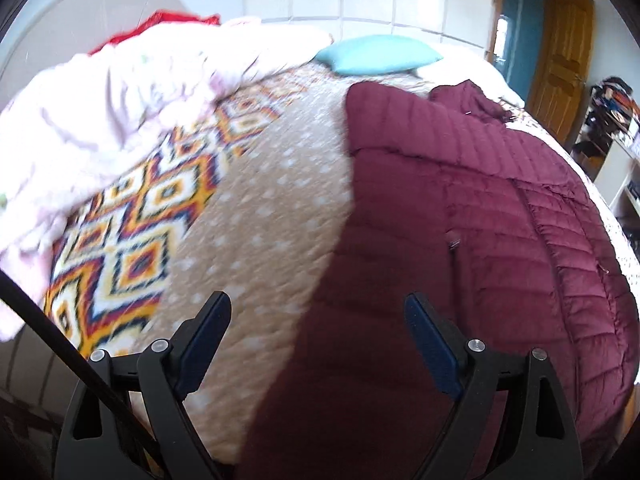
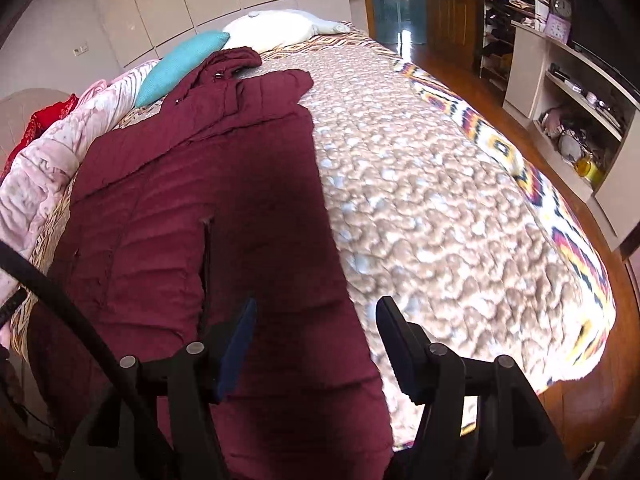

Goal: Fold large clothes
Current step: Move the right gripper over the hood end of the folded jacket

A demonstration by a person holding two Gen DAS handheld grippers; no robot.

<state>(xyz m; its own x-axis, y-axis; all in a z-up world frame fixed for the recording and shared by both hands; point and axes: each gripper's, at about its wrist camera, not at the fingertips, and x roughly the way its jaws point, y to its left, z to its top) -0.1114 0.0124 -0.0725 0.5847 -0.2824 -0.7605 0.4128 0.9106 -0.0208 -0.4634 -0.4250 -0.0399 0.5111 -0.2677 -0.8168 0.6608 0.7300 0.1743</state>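
The bed (image 2: 440, 200) fills most of the room, spread with a tan dotted quilt that has a bright diamond-pattern border. Along its far side lies a heap of pale pink bedding (image 1: 100, 112), and near the headboard sit a teal cushion (image 1: 376, 54) and a white pillow (image 2: 276, 28).

The thing to be folded is a maroon puffer coat (image 2: 192, 184), laid lengthwise on the quilt with its collar toward the pillows and its hem toward the near edge. It already looks narrowed, a sleeve or side panel lying over the body, though I can't be sure of the layers from here.

It should handle light and soft — puffy, springy, with a slick shell that tends to slide and spring open again. My guess is that a good hold would be a deep pinch at the hem corners or along a stitched seam, not on the smooth padded middle.

The left gripper (image 1: 318, 326) hangs over the coat's near-left edge, its fingers spread wide with nothing between them. The right gripper (image 2: 316, 326) hovers over the coat's right edge where it meets the quilt — its fingers also apart and empty.
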